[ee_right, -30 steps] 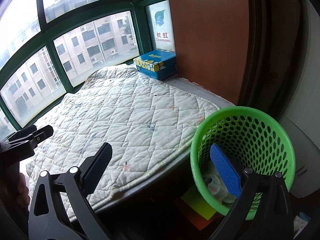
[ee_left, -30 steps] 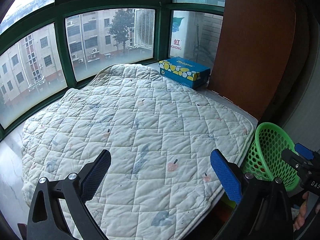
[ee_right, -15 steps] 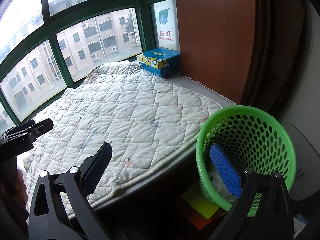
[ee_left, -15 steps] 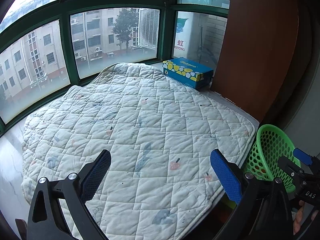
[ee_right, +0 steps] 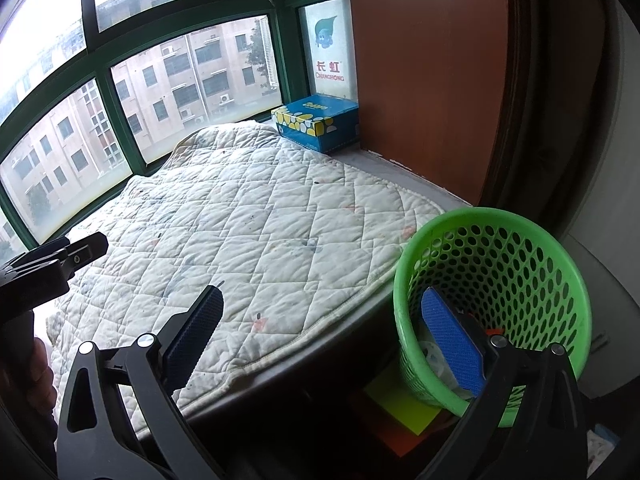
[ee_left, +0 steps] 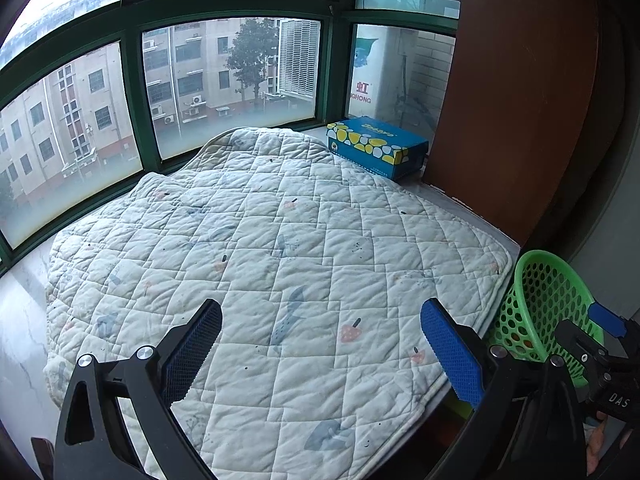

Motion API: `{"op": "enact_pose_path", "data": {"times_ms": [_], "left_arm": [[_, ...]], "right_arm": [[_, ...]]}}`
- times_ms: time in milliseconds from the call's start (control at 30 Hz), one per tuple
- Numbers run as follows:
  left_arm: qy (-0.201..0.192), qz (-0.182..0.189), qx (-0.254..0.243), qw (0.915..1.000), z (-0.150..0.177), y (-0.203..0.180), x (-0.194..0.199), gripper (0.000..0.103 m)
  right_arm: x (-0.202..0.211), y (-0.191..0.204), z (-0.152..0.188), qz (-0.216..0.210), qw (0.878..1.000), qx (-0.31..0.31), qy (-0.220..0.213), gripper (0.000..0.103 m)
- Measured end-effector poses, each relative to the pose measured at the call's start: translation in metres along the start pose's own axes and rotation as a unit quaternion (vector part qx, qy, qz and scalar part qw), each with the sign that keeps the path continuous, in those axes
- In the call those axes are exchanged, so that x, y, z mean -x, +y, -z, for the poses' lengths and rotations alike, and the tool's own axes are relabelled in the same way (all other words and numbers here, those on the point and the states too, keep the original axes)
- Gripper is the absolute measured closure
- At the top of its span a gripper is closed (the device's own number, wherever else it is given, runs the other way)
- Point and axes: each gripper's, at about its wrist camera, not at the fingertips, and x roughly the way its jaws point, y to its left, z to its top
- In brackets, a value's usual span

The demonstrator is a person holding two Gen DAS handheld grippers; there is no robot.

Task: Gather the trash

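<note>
A green perforated waste basket (ee_right: 496, 296) stands below the right edge of the window ledge, with pale trash (ee_right: 434, 356) lying at its bottom. The basket (ee_left: 548, 304) also shows at the right of the left wrist view. My right gripper (ee_right: 322, 334) is open and empty, its right finger in front of the basket's mouth. My left gripper (ee_left: 320, 346) is open and empty above the near part of the quilted white pad (ee_left: 272, 256). I see no loose trash on the pad (ee_right: 240, 232).
A blue tissue box (ee_left: 376, 146) with yellow and white spots sits at the ledge's far right corner, beside a brown wooden panel (ee_left: 516, 92). Green-framed windows (ee_left: 132, 100) ring the ledge. Yellow and orange sheets (ee_right: 400, 412) lie on the floor under the basket.
Both views have drawn back and tilted up slightly, so the pad and the basket sit a little lower and farther. Both grippers stay open and empty.
</note>
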Motion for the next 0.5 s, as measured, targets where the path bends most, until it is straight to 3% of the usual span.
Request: {"op": "enact_pose_path", "data": {"times_ms": [500], "left_arm": [[0.000,0.002,-0.001,1.0000,0.0003,-0.0006,-0.0010,0.007]], "right_arm": [[0.0002,-0.0006,0.0012,0.005,1.000,-0.004,0.002,0.005]]}}
